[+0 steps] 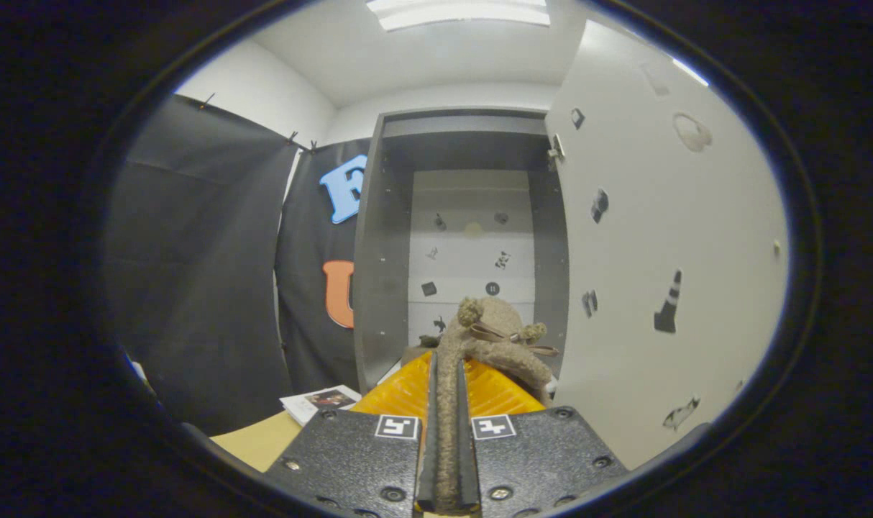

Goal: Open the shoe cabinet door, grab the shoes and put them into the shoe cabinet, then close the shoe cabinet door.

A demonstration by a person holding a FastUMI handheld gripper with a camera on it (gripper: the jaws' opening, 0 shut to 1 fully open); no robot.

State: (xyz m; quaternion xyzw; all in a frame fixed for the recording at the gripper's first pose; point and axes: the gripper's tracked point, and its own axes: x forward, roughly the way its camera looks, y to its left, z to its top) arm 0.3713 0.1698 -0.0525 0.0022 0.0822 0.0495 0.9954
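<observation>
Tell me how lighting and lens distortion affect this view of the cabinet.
Gripper view: ceiling light glares overhead; cabinet interior is dim yet readable; fisheye bows the open door; the shoe, clamped in the gripper, looks sharp.

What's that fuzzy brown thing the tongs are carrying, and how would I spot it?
Start at the tall grey shoe cabinet, its white door swung open. In front of its opening, the tongs are shut on a tan plush shoe by its thin edge. Pompoms and a ribbon bow set it apart from the orange fingers.
</observation>
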